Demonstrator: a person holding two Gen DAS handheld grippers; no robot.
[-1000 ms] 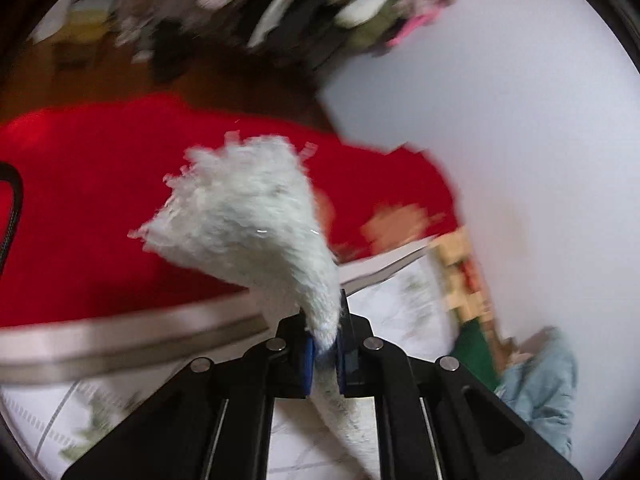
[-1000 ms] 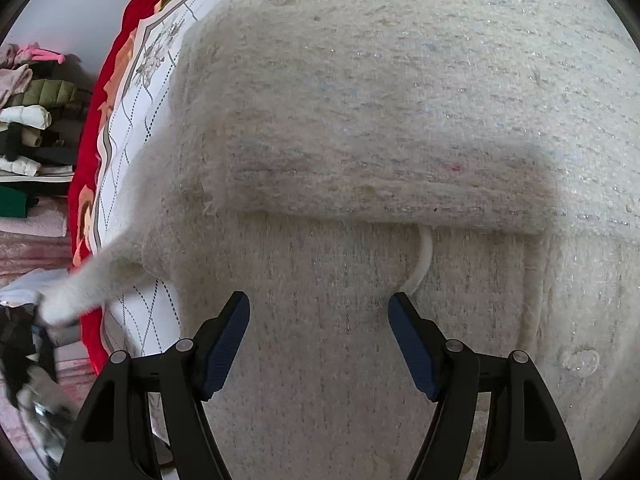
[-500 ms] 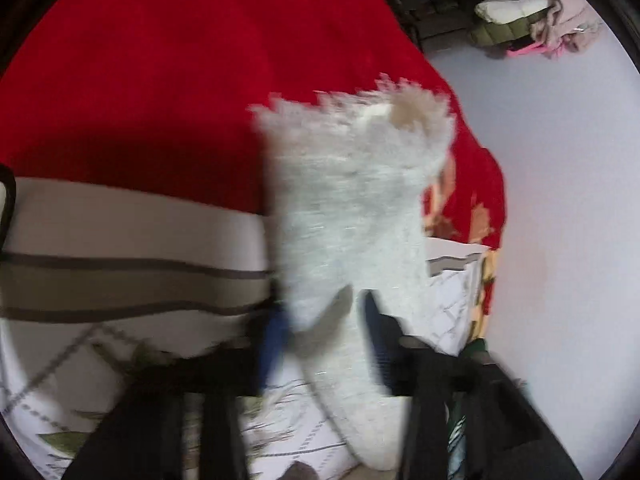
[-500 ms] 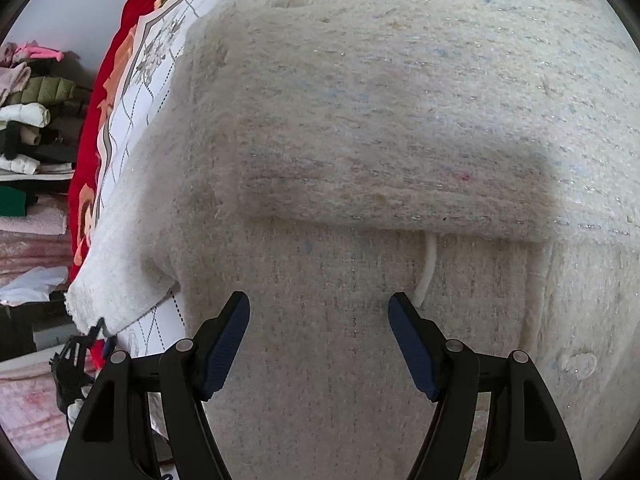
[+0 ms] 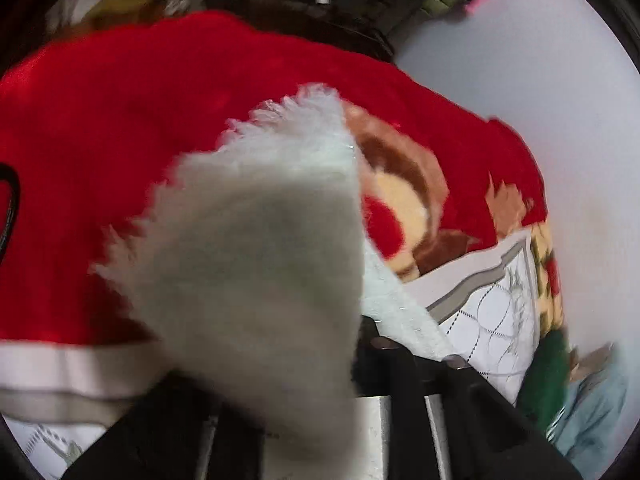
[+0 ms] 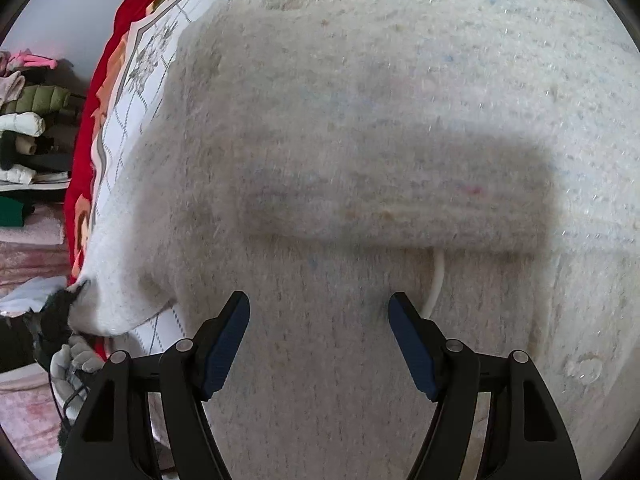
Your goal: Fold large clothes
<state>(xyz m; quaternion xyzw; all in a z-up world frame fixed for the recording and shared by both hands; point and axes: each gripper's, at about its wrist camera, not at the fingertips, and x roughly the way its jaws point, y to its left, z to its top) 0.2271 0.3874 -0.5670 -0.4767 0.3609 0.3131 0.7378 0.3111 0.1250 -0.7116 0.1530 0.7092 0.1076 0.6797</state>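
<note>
Fluffy white knitted sweater (image 6: 380,128) lies under my wide right claw (image 6: 319,340); its sleeve (image 5: 256,264) hides my left claw (image 5: 340,392), so I cannot tell.

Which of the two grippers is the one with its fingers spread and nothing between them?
The right gripper: its blue pads sit apart above the cream sweater. The left gripper's fingertips are buried under the sweater's fringed cuff.

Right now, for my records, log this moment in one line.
left hand-held gripper: state hidden by fuzzy white sweater sleeve | right hand-held gripper: open above sweater
</note>
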